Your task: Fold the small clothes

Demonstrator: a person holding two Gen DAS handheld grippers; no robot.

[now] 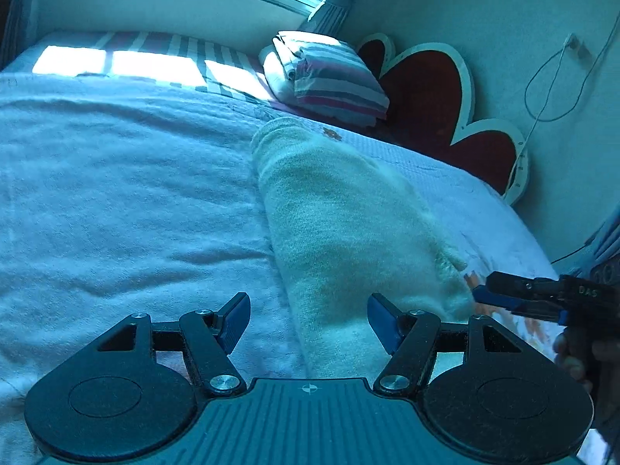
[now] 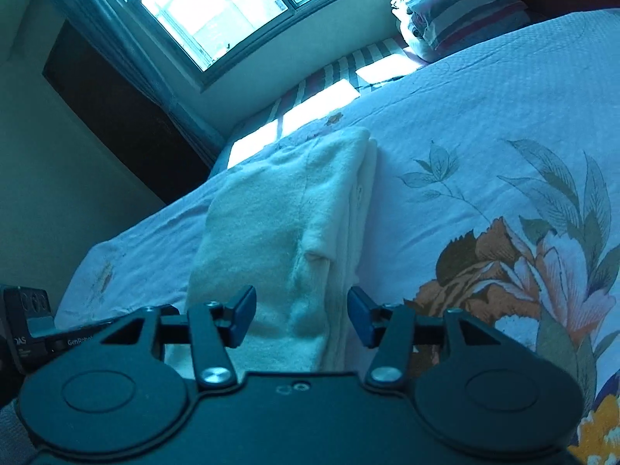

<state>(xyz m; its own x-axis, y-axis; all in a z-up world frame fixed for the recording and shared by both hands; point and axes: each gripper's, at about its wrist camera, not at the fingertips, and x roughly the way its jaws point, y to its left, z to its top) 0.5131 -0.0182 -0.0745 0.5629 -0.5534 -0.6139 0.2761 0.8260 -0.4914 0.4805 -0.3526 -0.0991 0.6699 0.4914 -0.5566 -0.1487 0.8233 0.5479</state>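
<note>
A cream, fuzzy small garment [image 1: 341, 209] lies folded into a long narrow strip on the bed, its layered edge [image 2: 360, 209] showing in the right wrist view. My left gripper [image 1: 308, 310] hovers open over the strip's near left edge, and neither pad presses on the cloth. My right gripper [image 2: 302, 306] stands open over the near end of the garment [image 2: 279, 224], which lies below the gap between its blue pads. In the left wrist view the right gripper [image 1: 480, 294] reaches in from the right at the strip's near corner, held by a hand [image 1: 573, 352].
The bed has a pale blanket [image 1: 116, 193] on the left and a floral quilt [image 2: 503, 178] on the right. A striped folded pillow stack [image 1: 329, 73] sits by the heart-shaped headboard [image 1: 430, 93]. A window [image 2: 217, 4] is beyond the bed.
</note>
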